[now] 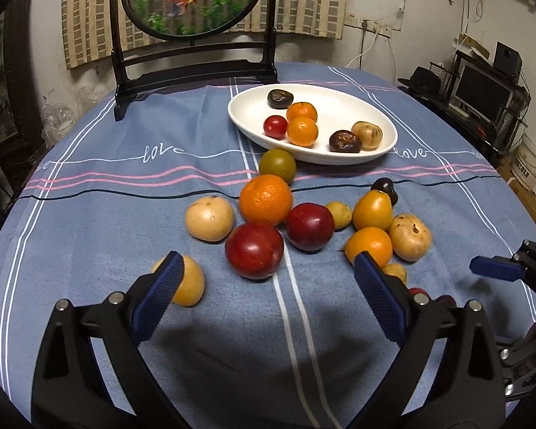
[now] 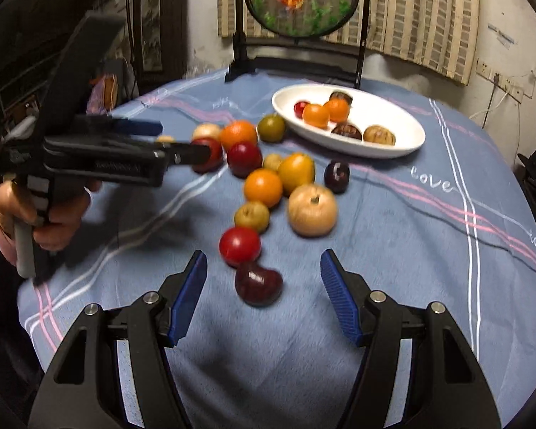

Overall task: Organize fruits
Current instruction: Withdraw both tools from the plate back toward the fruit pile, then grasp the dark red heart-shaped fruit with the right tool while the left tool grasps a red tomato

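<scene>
While both claws hover low over the table [image 1: 89, 221], we note loose fruit scattered near us and six pieces already in the white oval dish [image 1: 339, 159] at the far side. Left claw [image 1: 268, 279] is spread, empty, facing a red plum [image 1: 254, 251]. Right claw [image 2: 263, 279] is spread too, with a dark plum [image 2: 258, 283] between its fingers, not touched. We judge these fruits light, round, smooth-skinned, likely to roll and bruise; we would pinch across the widest middle, gently.
</scene>
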`<state>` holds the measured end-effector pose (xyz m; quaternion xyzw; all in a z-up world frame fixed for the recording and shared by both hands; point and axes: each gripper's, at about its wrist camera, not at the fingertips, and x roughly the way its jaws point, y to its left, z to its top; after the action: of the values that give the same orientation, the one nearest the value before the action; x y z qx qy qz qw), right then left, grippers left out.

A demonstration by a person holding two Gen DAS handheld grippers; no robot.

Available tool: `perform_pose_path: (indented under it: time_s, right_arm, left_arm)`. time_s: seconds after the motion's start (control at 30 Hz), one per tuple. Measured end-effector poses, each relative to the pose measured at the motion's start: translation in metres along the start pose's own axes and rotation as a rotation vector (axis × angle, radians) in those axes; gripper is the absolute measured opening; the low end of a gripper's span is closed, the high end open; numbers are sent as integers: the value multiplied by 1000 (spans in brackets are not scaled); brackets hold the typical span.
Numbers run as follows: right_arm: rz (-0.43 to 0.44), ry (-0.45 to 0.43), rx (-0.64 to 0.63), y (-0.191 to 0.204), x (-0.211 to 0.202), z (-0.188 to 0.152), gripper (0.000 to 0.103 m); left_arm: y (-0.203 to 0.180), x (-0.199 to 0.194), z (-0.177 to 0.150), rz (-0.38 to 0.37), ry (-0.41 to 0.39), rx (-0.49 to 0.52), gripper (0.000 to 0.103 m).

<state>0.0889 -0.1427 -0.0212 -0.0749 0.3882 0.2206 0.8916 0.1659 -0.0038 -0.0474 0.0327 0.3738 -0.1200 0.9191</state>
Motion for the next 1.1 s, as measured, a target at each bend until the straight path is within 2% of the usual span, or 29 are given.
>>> perform_pose_path:
  time_s: [0.17, 0.3, 0.47, 0.7, 0.93, 1.0, 1.1]
  right_arm:
    - [-6, 45, 12, -2, 11, 0, 61]
    - [2, 78, 0, 0, 16, -1, 51]
    - [-6, 108, -8, 2, 23, 0, 51]
    - [-6, 138, -26, 5, 28, -1, 37]
    - [4, 105, 53, -10, 18, -4, 33]
    - [2, 78, 100, -19, 13, -5, 33]
    - [0, 45, 184, -35, 6, -8, 33]
  left_arm:
    - [0, -3, -3, 13, -7, 10, 97]
    - [2, -4, -4, 12, -5, 4, 97]
    - [3, -4, -5, 15, -1, -2, 97]
    - [2, -4, -5, 20, -1, 3, 97]
    - [1, -1, -6, 9, 13, 10, 97]
    - [-1, -1, -7, -14, 25, 16, 97]
    - [-10, -2, -12, -89, 48, 26, 96]
